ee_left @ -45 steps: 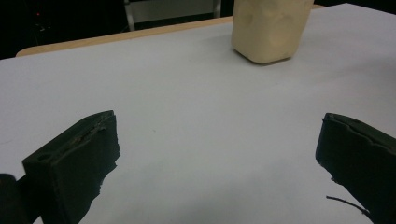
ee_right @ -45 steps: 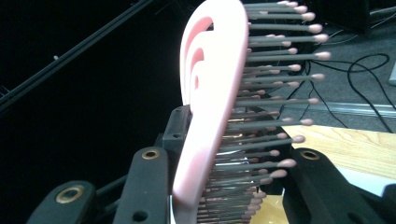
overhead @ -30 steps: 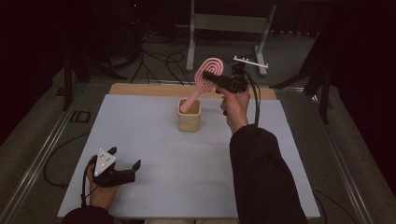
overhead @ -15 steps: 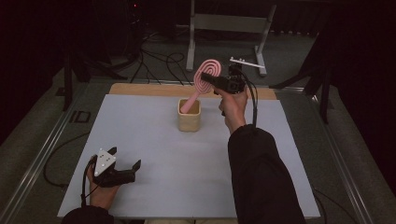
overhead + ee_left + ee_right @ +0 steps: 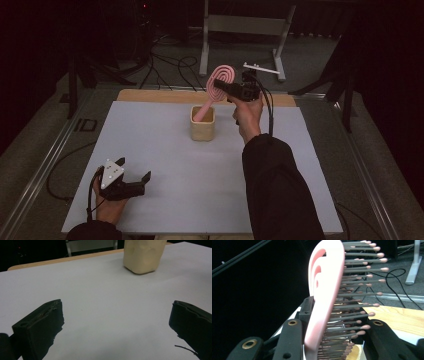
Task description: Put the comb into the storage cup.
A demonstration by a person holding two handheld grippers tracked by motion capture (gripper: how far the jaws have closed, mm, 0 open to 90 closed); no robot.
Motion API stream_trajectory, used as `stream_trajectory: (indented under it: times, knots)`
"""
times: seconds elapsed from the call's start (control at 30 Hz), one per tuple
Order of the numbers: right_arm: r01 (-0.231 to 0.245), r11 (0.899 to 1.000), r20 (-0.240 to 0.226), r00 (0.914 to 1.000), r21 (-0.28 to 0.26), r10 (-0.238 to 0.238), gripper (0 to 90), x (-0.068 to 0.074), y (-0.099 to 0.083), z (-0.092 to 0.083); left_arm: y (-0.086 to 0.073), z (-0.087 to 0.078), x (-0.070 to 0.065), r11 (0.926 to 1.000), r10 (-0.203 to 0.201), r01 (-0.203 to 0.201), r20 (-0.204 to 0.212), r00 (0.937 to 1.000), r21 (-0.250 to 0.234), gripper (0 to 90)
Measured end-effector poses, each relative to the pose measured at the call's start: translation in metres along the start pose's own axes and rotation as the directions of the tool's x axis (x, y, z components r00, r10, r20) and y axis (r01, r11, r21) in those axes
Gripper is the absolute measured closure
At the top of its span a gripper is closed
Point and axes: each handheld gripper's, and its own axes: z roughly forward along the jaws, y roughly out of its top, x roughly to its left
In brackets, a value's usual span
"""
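A pink hairbrush leans tilted, its handle end down inside a beige cup at the table's middle back. My right gripper is shut on the brush head from the right, above the cup. In the right gripper view the brush stands between the jaws, its bristles pointing right. My left gripper rests open near the front left of the table, nothing in it. In the left gripper view the jaws stand wide apart, with the cup farther off.
A white sheet covers the table, with a wooden strip along the back edge. Behind the table stand a metal frame and loose cables on the floor.
The right gripper and the brush have edged slightly to the left. The left gripper has stayed where it was.
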Motion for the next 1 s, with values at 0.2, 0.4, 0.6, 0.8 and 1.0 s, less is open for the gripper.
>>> stream_trajectory:
  times: [0.2,0.4,0.6,0.8,1.0]
  knots:
    - [0.007,1.000,0.005,1.0000,0.006,-0.007,63.6,0.001,-0.001,0.003,0.000,0.000,0.000,1.0000,0.001,-0.001,0.002,1.0000,0.000,0.1]
    - [0.009,1.000,0.007,0.9999,0.014,-0.009,63.6,0.002,-0.003,0.006,0.000,0.000,0.000,1.0000,0.002,-0.002,0.002,1.0000,0.002,0.1]
    - [0.009,1.000,0.013,0.9999,0.017,-0.010,63.6,0.001,-0.005,0.008,0.000,0.000,0.000,1.0000,-0.001,0.001,0.001,1.0000,-0.002,0.1]
    - [0.006,1.000,0.018,0.9998,0.023,-0.007,63.6,0.000,-0.008,0.011,0.000,0.000,0.000,1.0000,-0.001,0.001,0.001,1.0000,-0.003,0.1]
    - [0.003,1.000,0.016,0.9999,0.025,-0.003,63.5,0.000,-0.010,0.013,0.000,0.000,0.000,1.0000,0.000,0.000,0.001,1.0000,-0.002,0.1]
